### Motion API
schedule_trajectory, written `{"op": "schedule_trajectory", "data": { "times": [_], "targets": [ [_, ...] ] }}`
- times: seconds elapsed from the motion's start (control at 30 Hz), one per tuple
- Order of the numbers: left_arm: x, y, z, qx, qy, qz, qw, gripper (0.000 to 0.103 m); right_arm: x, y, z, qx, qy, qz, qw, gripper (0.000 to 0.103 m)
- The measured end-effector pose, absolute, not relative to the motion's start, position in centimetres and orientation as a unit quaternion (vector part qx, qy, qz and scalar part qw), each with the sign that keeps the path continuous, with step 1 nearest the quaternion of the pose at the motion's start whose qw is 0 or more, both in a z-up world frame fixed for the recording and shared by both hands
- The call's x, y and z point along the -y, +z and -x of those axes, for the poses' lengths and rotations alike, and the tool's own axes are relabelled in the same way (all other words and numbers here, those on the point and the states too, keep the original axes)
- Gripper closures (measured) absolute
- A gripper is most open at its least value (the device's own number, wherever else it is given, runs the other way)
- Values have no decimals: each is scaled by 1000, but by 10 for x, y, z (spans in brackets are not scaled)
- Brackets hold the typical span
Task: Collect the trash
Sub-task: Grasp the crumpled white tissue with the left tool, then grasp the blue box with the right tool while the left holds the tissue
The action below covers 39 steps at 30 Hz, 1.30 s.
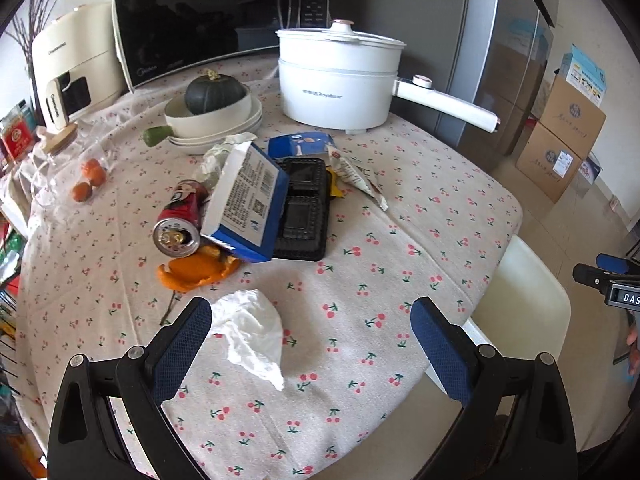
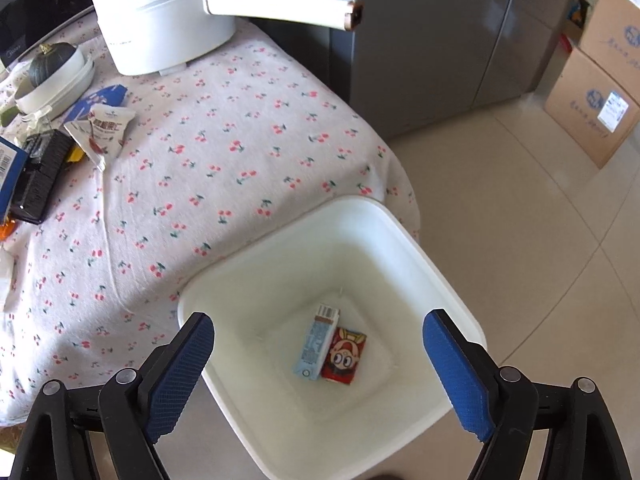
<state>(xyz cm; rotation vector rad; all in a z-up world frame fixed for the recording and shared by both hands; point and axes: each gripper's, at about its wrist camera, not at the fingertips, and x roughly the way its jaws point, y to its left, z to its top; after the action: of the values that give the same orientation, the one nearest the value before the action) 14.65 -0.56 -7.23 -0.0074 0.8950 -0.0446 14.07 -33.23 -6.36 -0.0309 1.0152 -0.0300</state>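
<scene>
A trash pile lies on the cherry-print table: a crumpled white tissue point(image 1: 250, 330), orange peel point(image 1: 196, 272), a red can point(image 1: 180, 220) on its side, a blue-and-white carton point(image 1: 248, 200), a black plastic tray point(image 1: 304, 208) and torn wrappers point(image 1: 356, 176). My left gripper point(image 1: 311, 316) is open and empty above the table, its left pad beside the tissue. My right gripper point(image 2: 319, 332) is open and empty above a white bin point(image 2: 400, 224) beside the table. The bin holds a light blue carton point(image 2: 316, 348) and a red carton point(image 2: 344, 356).
A white electric pot point(image 1: 340, 80) with a long handle point(image 2: 280, 6), a squash in stacked bowls point(image 1: 214, 110), a microwave point(image 1: 192, 20) and small oranges point(image 1: 90, 178) stand at the table's back. A grey fridge point(image 2: 440, 40) and cardboard boxes point(image 2: 596, 92) stand on the tiled floor.
</scene>
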Motion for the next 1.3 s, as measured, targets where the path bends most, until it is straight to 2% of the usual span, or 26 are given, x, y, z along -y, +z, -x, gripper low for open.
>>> {"op": "schedule_trajectory", "data": {
  "times": [0.17, 0.27, 0.43, 0.6, 0.67, 0.7, 0.73, 0.8, 0.87, 0.93, 1.03, 1.3],
  "targets": [
    [-36, -83, -153, -441, 15, 25, 897, 2, 303, -58, -150, -449, -14, 20, 893, 10],
    [-51, -99, -156, -447, 26, 45, 893, 2, 284, -60, -155, -429, -19, 41, 902, 5],
    [-59, -129, -167, -464, 27, 70, 883, 2, 249, -67, -162, -414, -1, 87, 906, 4],
    [-52, -152, -179, -477, 18, 65, 876, 6, 228, -75, -166, -419, 22, 83, 904, 4],
    [-51, -162, -186, -496, 9, 65, 866, 15, 221, -76, -168, -420, 26, 78, 904, 4],
    [-49, -162, -187, -492, 15, 54, 869, 16, 218, -77, -169, -420, 28, 75, 904, 4],
    [-48, -162, -188, -493, 12, 47, 869, 22, 215, -77, -171, -420, 28, 73, 904, 4],
    [-47, -160, -188, -492, 10, 32, 870, 37, 209, -78, -173, -419, 27, 67, 905, 4],
    [-50, -158, -188, -492, 2, 30, 870, 67, 203, -78, -175, -417, 27, 61, 906, 4],
    [-58, -154, -187, -494, -6, 46, 869, 80, 195, -78, -178, -414, 25, 55, 908, 4],
    [-71, -145, -182, -488, 5, 54, 871, 86, 180, -78, -183, -408, 29, 47, 911, 4],
    [-111, -99, -162, -460, 38, 39, 886, 86, 125, -72, -193, -385, 90, -17, 918, 4]
  ]
}}
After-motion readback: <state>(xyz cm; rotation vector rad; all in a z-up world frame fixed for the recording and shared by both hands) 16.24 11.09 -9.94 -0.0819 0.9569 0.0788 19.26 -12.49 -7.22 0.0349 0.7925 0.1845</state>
